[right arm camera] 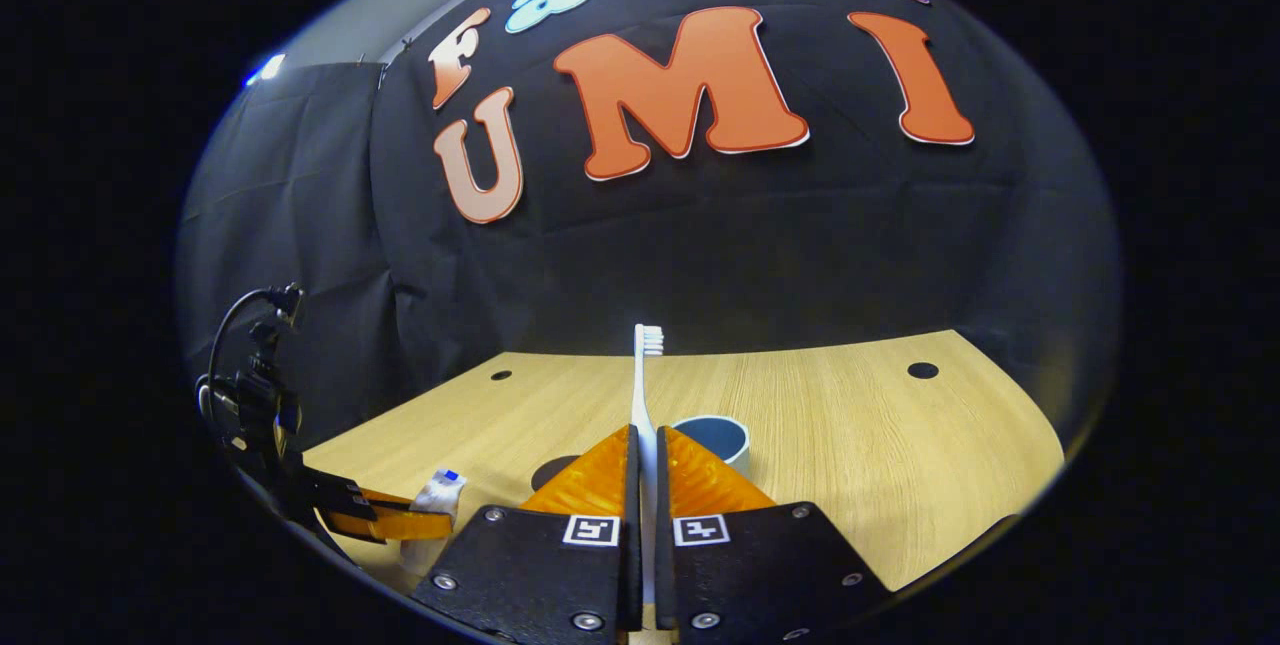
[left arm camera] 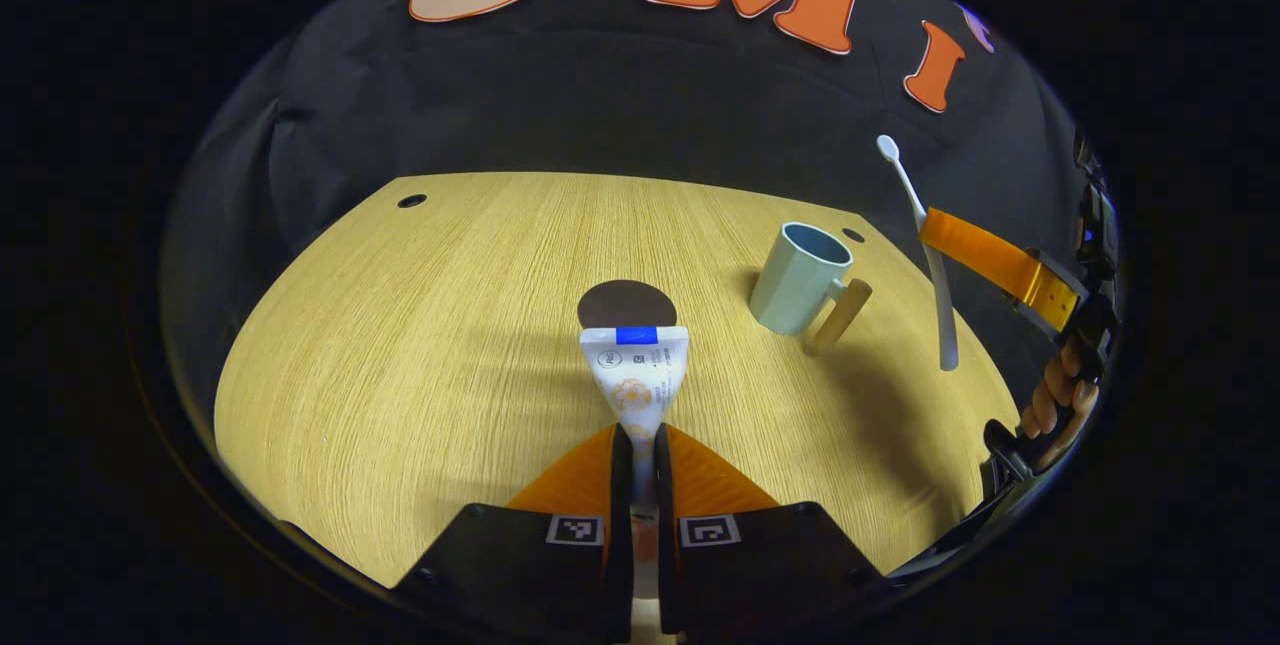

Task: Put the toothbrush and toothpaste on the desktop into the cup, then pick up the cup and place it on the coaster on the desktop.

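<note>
A: What has the left hand-held gripper (left arm camera: 640,440) got?
B: Its fingers are clamped on the toothpaste (left arm camera: 635,375), low in the middle of the left gripper view, above the desk (left arm camera: 400,345). The dark coaster (left arm camera: 627,303) lies just behind it.
A: And the right hand-held gripper (right arm camera: 645,445)?
B: It pinches the toothbrush (right arm camera: 645,395), bristles up, at the centre of the right gripper view. The cup (right arm camera: 712,437) stands on the desk just behind its fingers.
A: Where is the cup in the left gripper view?
B: Right of centre, wooden handle toward the camera, with the toothbrush raised to its right.
</note>
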The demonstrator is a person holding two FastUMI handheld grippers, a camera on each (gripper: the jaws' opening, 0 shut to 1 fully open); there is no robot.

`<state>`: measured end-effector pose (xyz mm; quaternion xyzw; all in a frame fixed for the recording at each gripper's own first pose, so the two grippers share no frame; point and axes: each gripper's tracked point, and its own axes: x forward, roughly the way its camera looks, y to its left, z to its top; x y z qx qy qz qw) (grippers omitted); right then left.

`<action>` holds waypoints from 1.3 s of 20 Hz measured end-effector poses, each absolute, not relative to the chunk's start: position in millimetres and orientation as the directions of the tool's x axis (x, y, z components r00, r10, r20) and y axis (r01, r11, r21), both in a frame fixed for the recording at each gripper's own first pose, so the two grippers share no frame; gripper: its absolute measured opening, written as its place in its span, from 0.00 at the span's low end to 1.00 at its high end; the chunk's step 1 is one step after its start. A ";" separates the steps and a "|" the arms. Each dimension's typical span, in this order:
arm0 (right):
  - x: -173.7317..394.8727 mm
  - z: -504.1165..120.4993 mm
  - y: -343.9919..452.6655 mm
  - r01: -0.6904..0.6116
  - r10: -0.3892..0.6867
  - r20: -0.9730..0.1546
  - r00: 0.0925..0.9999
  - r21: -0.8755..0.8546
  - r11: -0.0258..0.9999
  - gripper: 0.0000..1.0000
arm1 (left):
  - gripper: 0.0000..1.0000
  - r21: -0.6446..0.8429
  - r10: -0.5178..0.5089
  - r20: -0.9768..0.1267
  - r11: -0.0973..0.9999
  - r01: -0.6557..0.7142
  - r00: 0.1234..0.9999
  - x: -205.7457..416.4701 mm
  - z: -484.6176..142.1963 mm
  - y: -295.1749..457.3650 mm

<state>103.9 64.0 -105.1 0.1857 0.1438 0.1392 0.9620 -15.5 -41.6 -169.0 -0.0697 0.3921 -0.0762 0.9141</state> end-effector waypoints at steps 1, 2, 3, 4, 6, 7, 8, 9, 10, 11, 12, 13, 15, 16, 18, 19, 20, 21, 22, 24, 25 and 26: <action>106.5 -103.2 65.2 -0.217 0.322 -0.210 0.923 0.407 0.887 0.05 | 0.13 -0.188 -0.194 -0.703 0.979 0.084 0.684 -14.4 -168.4 -41.2; 110.5 -101.6 64.7 -0.220 0.322 -0.192 0.927 0.417 0.882 0.06 | 0.14 -0.191 -0.194 -0.698 0.978 0.082 0.689 -13.7 -167.3 -41.0; 116.3 -100.0 65.4 -0.223 0.322 -0.175 0.930 0.427 0.876 0.06 | 0.13 -0.190 -0.192 -0.696 0.978 0.081 0.692 -13.5 -166.1 -40.0; 122.5 -98.8 64.8 -0.225 0.319 -0.156 0.935 0.436 0.872 0.05 | 0.13 -0.193 -0.193 -0.692 0.978 0.079 0.696 -12.7 -164.9 -39.4; 133.8 -98.2 62.5 -0.226 0.313 -0.124 0.942 0.456 0.861 0.06 | 0.13 -0.198 -0.193 -0.685 0.977 0.076 0.703 -12.5 -162.1 -40.9; 141.5 -98.0 61.4 -0.223 0.307 -0.109 0.945 0.471 0.853 0.05 | 0.14 -0.200 -0.193 -0.681 0.977 0.074 0.707 -10.2 -162.2 -41.2; 148.8 -98.1 60.6 -0.224 0.308 -0.096 0.947 0.489 0.843 0.05 | 0.13 -0.199 -0.192 -0.678 0.977 0.073 0.710 -9.3 -163.1 -41.1; 154.1 -98.9 61.4 -0.230 0.315 -0.084 0.946 0.512 0.828 0.05 | 0.13 -0.199 -0.191 -0.675 0.977 0.073 0.713 -9.1 -163.1 -41.0; 159.6 -101.2 60.8 -0.228 0.314 -0.075 0.946 0.532 0.815 0.05 | 0.13 -0.199 -0.191 -0.672 0.977 0.074 0.716 -8.5 -162.6 -40.6; 165.0 -103.4 58.6 -0.223 0.309 -0.070 0.948 0.545 0.808 0.05 | 0.13 -0.197 -0.189 -0.669 0.978 0.073 0.719 -6.7 -162.3 -41.1; 170.2 -106.0 55.8 -0.216 0.301 -0.066 0.951 0.553 0.804 0.05 | 0.13 -0.198 -0.189 -0.667 0.977 0.074 0.720 -7.0 -160.5 -41.2; 174.9 -109.1 52.9 -0.208 0.292 -0.064 0.954 0.559 0.802 0.05 | 0.13 -0.200 -0.190 -0.664 0.977 0.073 0.723 -6.3 -160.3 -41.7; 182.9 -109.0 49.9 -0.204 0.280 -0.045 0.959 0.577 0.791 0.05 | 0.13 -0.200 -0.190 -0.657 0.977 0.075 0.730 -5.7 -160.2 -41.8; 186.0 -106.8 48.1 -0.206 0.274 -0.029 0.961 0.582 0.786 0.05 | 0.13 -0.201 -0.192 -0.652 0.976 0.077 0.733 -5.4 -160.2 -41.9; 193.3 -104.9 43.6 -0.202 0.250 -0.001 0.968 0.584 0.786 0.05 | 0.13 -0.207 -0.200 -0.642 0.975 0.084 0.741 -3.5 -158.0 -42.1; 196.5 -104.0 40.7 -0.198 0.237 0.009 0.971 0.583 0.788 0.05 | 0.13 -0.210 -0.204 -0.635 0.974 0.088 0.745 -2.4 -156.6 -42.4; 201.0 -102.2 38.9 -0.197 0.227 0.021 0.974 0.583 0.788 0.05 | 0.13 -0.215 -0.210 -0.627 0.972 0.092 0.750 -1.3 -154.4 -42.7; 204.5 -100.7 36.8 -0.193 0.215 0.032 0.976 0.583 0.789 0.05 | 0.13 -0.218 -0.214 -0.617 0.971 0.097 0.757 -0.3 -152.5 -42.7; 208.0 -99.6 34.3 -0.191 0.205 0.044 0.978 0.582 0.790 0.05 | 0.13 -0.217 -0.215 -0.609 0.971 0.101 0.763 1.0 -150.2 -41.9; 212.7 -100.2 32.4 -0.187 0.189 0.058 0.980 0.579 0.794 0.05 | 0.13 -0.210 -0.212 -0.590 0.972 0.106 0.779 4.8 -149.2 -41.1; 215.4 -100.3 31.3 -0.185 0.183 0.063 0.981 0.578 0.794 0.05 | 0.13 -0.207 -0.210 -0.583 0.972 0.107 0.785 6.1 -147.7 -40.3; 218.6 -101.6 32.3 -0.185 0.181 0.066 0.981 0.578 0.795 0.05 | 0.14 -0.207 -0.210 -0.575 0.972 0.108 0.790 6.8 -145.8 -39.9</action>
